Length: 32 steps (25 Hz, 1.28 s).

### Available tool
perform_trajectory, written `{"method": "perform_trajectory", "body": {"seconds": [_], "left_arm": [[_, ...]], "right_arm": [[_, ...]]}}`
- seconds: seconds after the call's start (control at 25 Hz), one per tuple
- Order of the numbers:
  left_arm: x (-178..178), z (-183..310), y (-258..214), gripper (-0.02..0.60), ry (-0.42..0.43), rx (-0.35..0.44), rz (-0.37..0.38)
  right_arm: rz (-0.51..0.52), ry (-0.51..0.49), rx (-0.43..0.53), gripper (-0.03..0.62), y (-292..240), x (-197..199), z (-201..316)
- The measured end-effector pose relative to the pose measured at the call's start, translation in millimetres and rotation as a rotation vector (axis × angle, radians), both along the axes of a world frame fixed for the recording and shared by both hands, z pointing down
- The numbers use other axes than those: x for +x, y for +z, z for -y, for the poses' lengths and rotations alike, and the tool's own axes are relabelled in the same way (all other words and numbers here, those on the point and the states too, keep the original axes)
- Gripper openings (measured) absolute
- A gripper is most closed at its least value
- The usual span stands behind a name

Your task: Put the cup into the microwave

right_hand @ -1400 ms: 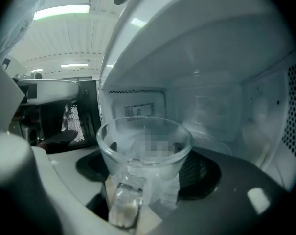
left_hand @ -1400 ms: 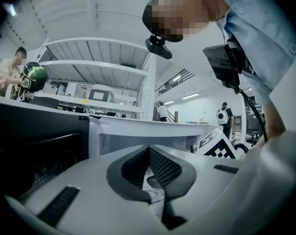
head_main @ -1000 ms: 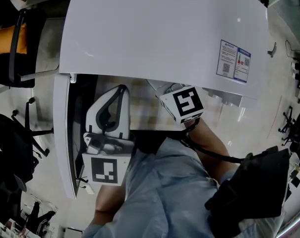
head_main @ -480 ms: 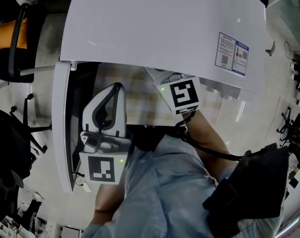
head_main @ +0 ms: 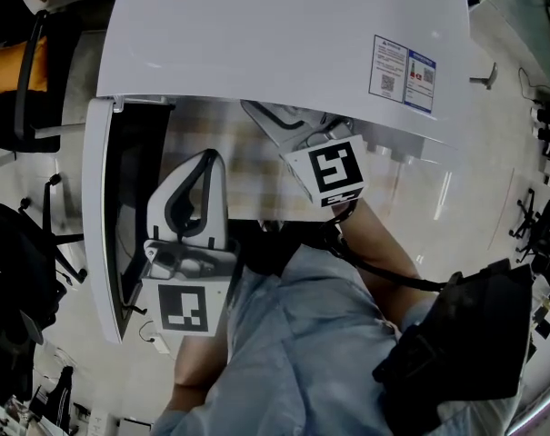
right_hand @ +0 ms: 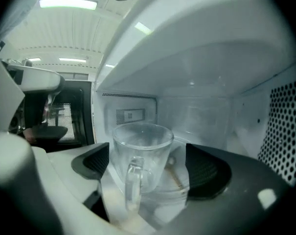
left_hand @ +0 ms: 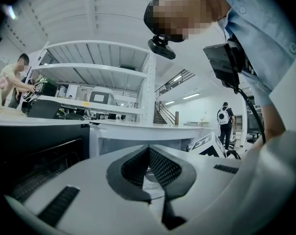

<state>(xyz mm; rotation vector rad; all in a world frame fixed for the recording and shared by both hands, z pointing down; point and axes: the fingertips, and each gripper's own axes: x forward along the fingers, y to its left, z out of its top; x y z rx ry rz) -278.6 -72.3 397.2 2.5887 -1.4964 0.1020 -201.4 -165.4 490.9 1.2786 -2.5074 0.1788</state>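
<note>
A clear glass cup (right_hand: 143,155) with a handle stands on the glass turntable (right_hand: 179,190) inside the white microwave (head_main: 284,44). My right gripper (right_hand: 150,168) reaches into the cavity. Its jaws have just been opening and stand open with the cup between the pads (right_hand: 206,173), with a gap showing at the right pad. In the head view only its marker cube (head_main: 336,173) shows; the fingertips are hidden under the microwave top. My left gripper (head_main: 211,157) hovers shut and empty before the opening, next to the open door (head_main: 97,216). In its own view the left gripper (left_hand: 148,151) points at the microwave front (left_hand: 123,136).
The door swings out to the left with its dark window (left_hand: 35,151). Office chairs (head_main: 20,262) stand on the floor at left. A printed label (head_main: 402,73) sits on the microwave top. Shelving (left_hand: 94,82) and people stand in the background.
My left gripper has edged slightly toward the microwave front. The right gripper's marker cube stays at the opening, nearly still.
</note>
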Motion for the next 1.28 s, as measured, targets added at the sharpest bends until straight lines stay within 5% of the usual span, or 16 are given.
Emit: {"method": "perform_trajectory", "body": {"seconds": [0.6, 0.84, 0.96, 1.08, 1.28], "left_arm": [[23.5, -53.2, -45.9, 0.005, -0.028, 0.073, 0.009], [37.4, -71.3, -52.5, 0.005, -0.013, 0.063, 0.015], [35.5, -70.2, -48.7, 0.005, -0.005, 0.054, 0.023], [27.5, -64.2, -41.5, 0.005, -0.007, 0.037, 0.028], [10.6, -46.2, -26.0, 0.005, 0.001, -0.001, 0.028]], "right_arm": [[-0.022, -0.072, 0.084, 0.454, -52.1, 10.5, -86.9], [0.041, -0.146, -0.013, 0.449, -44.5, -5.2, -126.4], [0.046, -0.132, -0.035, 0.313, -34.7, -9.7, -123.0], [0.015, -0.037, -0.08, 0.013, -13.9, -6.6, -107.9], [-0.016, 0.077, -0.169, 0.002, 20.5, -10.0, -80.6]]}}
